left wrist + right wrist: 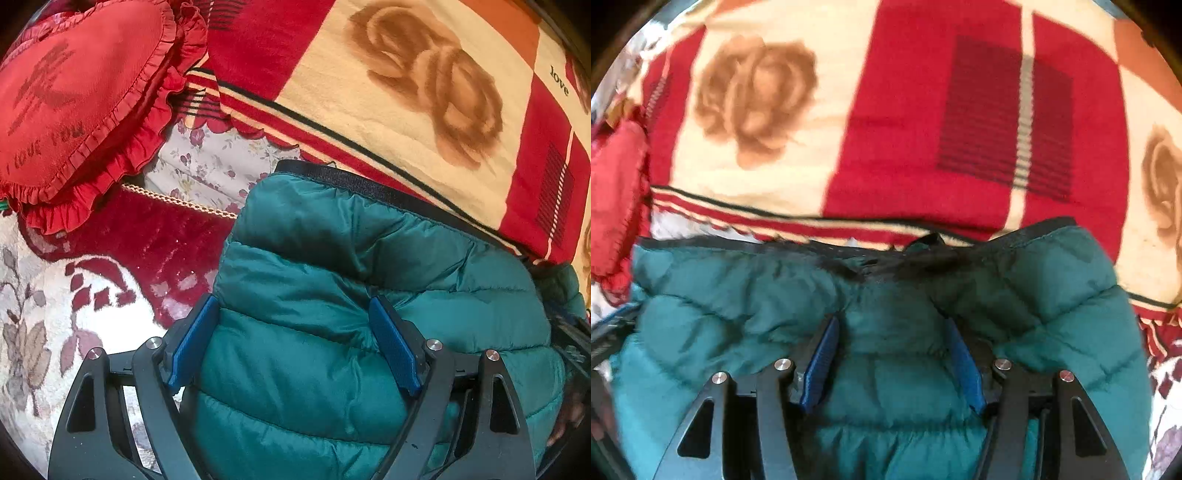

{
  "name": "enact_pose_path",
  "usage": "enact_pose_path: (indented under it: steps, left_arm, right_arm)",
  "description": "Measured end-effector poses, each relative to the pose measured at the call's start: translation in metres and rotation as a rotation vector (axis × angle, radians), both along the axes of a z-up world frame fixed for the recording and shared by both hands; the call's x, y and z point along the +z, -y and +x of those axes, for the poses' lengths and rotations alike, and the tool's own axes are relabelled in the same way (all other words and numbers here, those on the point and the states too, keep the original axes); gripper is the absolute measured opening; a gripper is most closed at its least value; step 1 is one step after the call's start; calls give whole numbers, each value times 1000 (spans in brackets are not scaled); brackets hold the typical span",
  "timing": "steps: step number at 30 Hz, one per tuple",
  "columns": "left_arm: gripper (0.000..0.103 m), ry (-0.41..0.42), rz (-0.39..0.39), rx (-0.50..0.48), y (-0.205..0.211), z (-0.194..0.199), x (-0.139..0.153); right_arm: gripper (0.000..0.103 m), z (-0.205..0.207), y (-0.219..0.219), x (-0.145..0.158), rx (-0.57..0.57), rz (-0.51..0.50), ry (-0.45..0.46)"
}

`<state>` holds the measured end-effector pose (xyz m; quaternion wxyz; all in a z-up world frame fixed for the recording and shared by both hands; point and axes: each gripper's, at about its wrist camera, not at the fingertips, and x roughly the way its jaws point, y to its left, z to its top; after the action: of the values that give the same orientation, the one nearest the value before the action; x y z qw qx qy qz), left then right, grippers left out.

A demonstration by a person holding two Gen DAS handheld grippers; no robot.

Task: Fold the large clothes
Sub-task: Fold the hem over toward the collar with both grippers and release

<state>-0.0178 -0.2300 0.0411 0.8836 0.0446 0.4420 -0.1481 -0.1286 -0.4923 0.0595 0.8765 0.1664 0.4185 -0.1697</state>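
Observation:
A teal quilted puffer jacket (332, 266) with a black hem band lies bunched on the bed. My left gripper (291, 317) stands wide around a thick fold at the jacket's left edge. Both blue pads (393, 350) press against the padding, which puckers at the right pad. In the right wrist view the same jacket (738, 314) fills the lower half. My right gripper (890, 332) is shut on a raised ridge of it near the dark collar area (916, 254), and the fabric bunches between the pads.
A red and cream blanket (406, 110) with brown rose prints (753, 96) lies beyond the jacket. A red frilled heart cushion (81, 96) sits at the upper left. Floral bedding (214, 162) and a red and white patterned cover (74, 295) lie left of the jacket.

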Motion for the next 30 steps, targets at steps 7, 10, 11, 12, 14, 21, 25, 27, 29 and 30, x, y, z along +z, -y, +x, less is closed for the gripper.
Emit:
enact_pose_path:
  steps: [7, 10, 11, 12, 14, 21, 25, 27, 29, 30]
  left_arm:
    - [85, 0, 5, 4, 0, 0, 2]
    - [85, 3, 7, 6, 0, 1, 1]
    - [85, 5, 8, 6, 0, 1, 1]
    - [85, 9, 10, 6, 0, 0, 1]
    - [85, 14, 14, 5, 1, -1, 2]
    - [85, 42, 20, 3, 2, -4, 1]
    - [85, 49, 20, 4, 3, -4, 1]
    - [85, 54, 22, 4, 3, -4, 1]
    - [85, 59, 29, 4, 4, -5, 2]
    - [85, 60, 31, 3, 4, -5, 2]
  right_arm:
    - [67, -48, -11, 41, 9, -31, 87]
    - [72, -55, -7, 46, 16, -102, 86]
    - [72, -56, -3, 44, 10, -114, 76]
    - [72, -54, 2, 40, 0, -117, 64]
    - [72, -51, 13, 31, -24, -107, 53]
    - [72, -45, 31, -6, -72, -77, 8]
    - [72, -41, 37, -18, -88, -59, -1]
    - [72, -40, 36, -21, -90, -66, -12]
    - [72, -39, 35, -20, -91, -74, -28]
    - [72, -40, 34, -17, -96, -78, -36]
